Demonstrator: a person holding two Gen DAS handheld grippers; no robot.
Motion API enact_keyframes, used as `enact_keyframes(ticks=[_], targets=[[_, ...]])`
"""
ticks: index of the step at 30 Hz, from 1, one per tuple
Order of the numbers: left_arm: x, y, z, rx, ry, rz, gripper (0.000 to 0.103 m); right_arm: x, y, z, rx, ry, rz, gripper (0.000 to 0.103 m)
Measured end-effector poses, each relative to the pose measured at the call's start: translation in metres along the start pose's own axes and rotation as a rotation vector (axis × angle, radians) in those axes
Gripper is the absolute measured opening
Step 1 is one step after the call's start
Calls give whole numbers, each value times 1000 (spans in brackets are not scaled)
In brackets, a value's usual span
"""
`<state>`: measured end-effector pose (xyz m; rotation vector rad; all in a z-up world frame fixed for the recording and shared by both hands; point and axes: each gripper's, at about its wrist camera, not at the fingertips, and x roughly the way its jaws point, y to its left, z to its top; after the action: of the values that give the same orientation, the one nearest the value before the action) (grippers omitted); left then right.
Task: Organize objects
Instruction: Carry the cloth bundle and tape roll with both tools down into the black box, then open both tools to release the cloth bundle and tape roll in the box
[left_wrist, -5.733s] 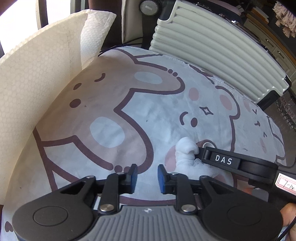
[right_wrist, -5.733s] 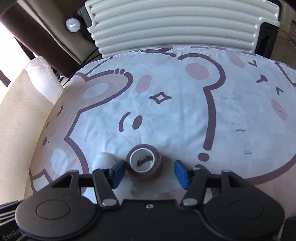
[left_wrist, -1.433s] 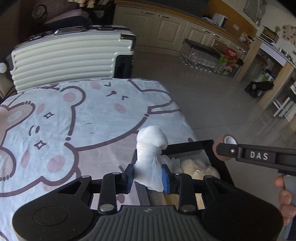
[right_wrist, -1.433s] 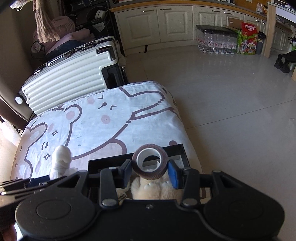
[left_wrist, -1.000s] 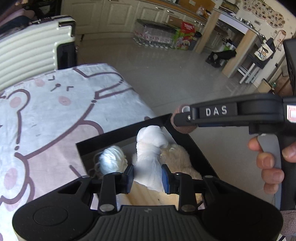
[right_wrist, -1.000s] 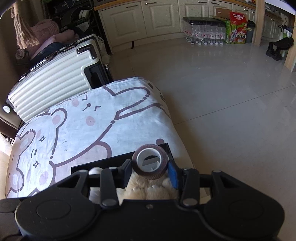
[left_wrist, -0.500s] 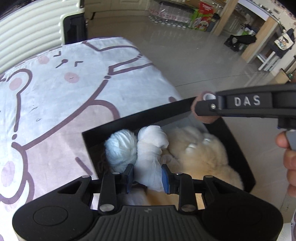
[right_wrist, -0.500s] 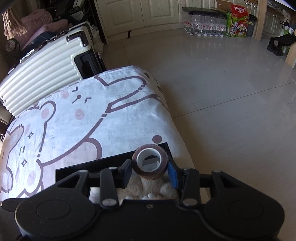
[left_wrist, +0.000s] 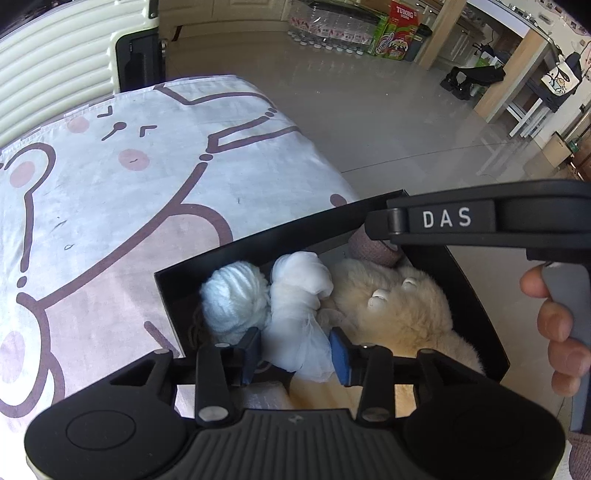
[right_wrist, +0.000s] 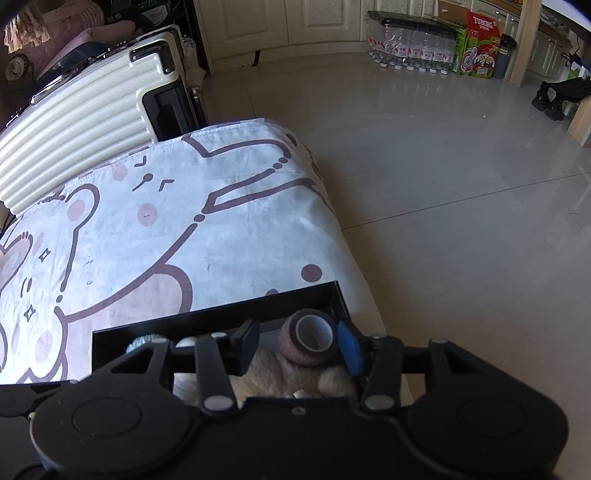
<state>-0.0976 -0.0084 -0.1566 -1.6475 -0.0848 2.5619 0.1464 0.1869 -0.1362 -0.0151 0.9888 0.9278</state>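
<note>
A black box (left_wrist: 258, 240) stands at the near edge of the bear-print cloth (left_wrist: 129, 192). Inside lie a cream plush toy (left_wrist: 399, 306) and a white yarn ball (left_wrist: 232, 302). A white gauze bundle (left_wrist: 299, 291) stands in the box between the fingers of my left gripper (left_wrist: 297, 350); its jaws are opening and the pads barely clear the bundle. My right gripper (right_wrist: 300, 345) is over the box's far right corner, jaws opening. The brown tape roll (right_wrist: 308, 341) rests on the plush toy (right_wrist: 266, 373), leaning by the right pad, clear of the left one.
A cream ribbed suitcase (right_wrist: 85, 110) stands behind the cloth. Tiled floor (right_wrist: 443, 166) drops off right of the box, with bottle packs (right_wrist: 410, 48) and a green carton (right_wrist: 476, 44) by the cabinets. A person's hand (left_wrist: 554, 321) holds the right gripper's handle.
Both grippers carried the bundle and the roll from the cloth over the box and sank into it. Their jaws have widened and the roll has dropped onto the plush toy.
</note>
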Motion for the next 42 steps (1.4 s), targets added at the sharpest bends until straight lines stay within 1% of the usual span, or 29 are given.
enact_keyframes(ticks=[5, 6, 9, 11, 12, 13, 18, 22, 25, 27, 31, 36, 42], targets=[[-5, 3, -1, -21, -8, 3, 45, -6, -2, 0, 11, -4, -6, 50], [-7, 4, -1, -25, -12, 6, 46, -7, -3, 0, 14, -4, -6, 50], [-13, 4, -1, -33, -30, 17, 53, -12, -4, -1, 18, -9, -2, 50], [-17, 4, -1, -40, -40, 11, 59, -16, -4, -1, 15, -11, -1, 50], [-20, 3, -1, -41, -46, 15, 65, -17, -3, -2, 12, -13, -1, 51], [-22, 2, -1, -37, -52, 20, 66, -19, -3, -2, 10, -15, 0, 51], [-34, 2, -3, -37, -68, 31, 66, -29, -2, -3, 11, -26, 10, 52], [-44, 4, -6, -48, -84, 24, 67, -37, 1, -6, 7, -36, 17, 52], [-53, 4, -7, -48, -100, 54, 69, -43, 2, -8, 4, -44, 25, 53], [-59, 6, -8, -63, -107, 59, 70, -48, 4, -10, -2, -50, 26, 53], [-70, 7, -11, -72, -117, 92, 75, -62, 6, -13, -14, -68, 31, 56], [-87, 9, -19, -86, -127, 133, 79, -81, 6, -20, -18, -89, 34, 58], [-112, 11, -30, -108, -152, 174, 85, -107, 6, -32, -43, -115, 19, 62]])
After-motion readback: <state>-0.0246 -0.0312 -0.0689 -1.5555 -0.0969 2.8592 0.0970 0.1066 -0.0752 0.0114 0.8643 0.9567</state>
